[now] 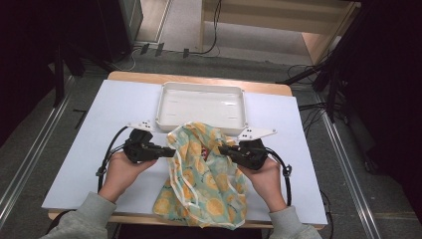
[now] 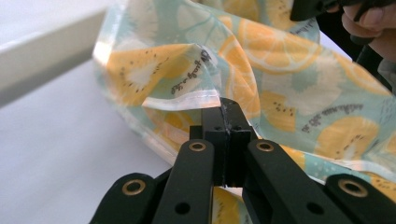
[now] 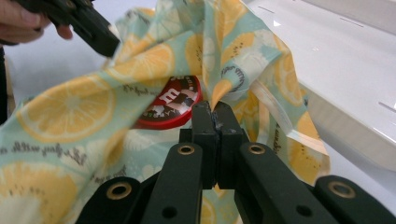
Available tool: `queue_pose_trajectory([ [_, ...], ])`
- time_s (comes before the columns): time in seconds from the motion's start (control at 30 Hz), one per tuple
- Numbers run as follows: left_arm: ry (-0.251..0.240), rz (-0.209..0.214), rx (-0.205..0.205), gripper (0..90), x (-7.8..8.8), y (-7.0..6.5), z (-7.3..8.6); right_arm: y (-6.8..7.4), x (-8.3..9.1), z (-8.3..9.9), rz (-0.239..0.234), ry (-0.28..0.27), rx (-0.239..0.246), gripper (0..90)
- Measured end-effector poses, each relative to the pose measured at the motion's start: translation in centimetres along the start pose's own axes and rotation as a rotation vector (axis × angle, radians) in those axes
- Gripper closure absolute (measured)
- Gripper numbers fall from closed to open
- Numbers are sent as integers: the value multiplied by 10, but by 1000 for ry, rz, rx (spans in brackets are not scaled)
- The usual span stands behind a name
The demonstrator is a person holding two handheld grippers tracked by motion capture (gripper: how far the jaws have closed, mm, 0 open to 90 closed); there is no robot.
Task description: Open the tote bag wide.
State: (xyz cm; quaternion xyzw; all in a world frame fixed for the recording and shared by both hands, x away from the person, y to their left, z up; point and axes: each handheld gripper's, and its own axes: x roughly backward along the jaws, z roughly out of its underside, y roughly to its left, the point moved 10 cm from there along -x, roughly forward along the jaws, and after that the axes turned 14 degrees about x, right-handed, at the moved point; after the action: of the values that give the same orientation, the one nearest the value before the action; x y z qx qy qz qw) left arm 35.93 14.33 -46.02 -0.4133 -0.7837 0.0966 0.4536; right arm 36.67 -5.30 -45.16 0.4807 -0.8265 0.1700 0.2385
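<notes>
at the near edge of the white table, a person's two forearms in grey sleeves come in, each hand holding a black gripper. between them lies a crumpled cloth bag printed with orange slices on pale green, its lower end hanging just over the table's near edge. the left gripper is clenched on the bag's left hem; in the left gripper view its jaws meet on the white-edged fold. the right gripper is clenched on a pinch of fabric on the bag's right side, seen in the right gripper view just beside a red round packet inside the bag. just beyond the bag sits a white tray, the bag's top touching its near rim.
</notes>
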Motion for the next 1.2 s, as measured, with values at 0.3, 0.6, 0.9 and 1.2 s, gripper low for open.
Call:
queue_pose_trajectory([
  [0.3, -16, -106, 29, 900, 34, 38, 0, -5, 4, 7, 7, 11, -20, 900],
  [0.6, -10, -154, 66, 900, 52, 69, 0, -5, 2, 8, 3, 18, -25, 900],
  [0.9, -23, -155, 56, 900, 57, 85, -4, -8, 0, 12, 6, 44, -17, 900],
  [1.2, -28, -123, 47, 837, 46, 74, -11, -19, -2, 16, 38, 66, -48, 828],
])
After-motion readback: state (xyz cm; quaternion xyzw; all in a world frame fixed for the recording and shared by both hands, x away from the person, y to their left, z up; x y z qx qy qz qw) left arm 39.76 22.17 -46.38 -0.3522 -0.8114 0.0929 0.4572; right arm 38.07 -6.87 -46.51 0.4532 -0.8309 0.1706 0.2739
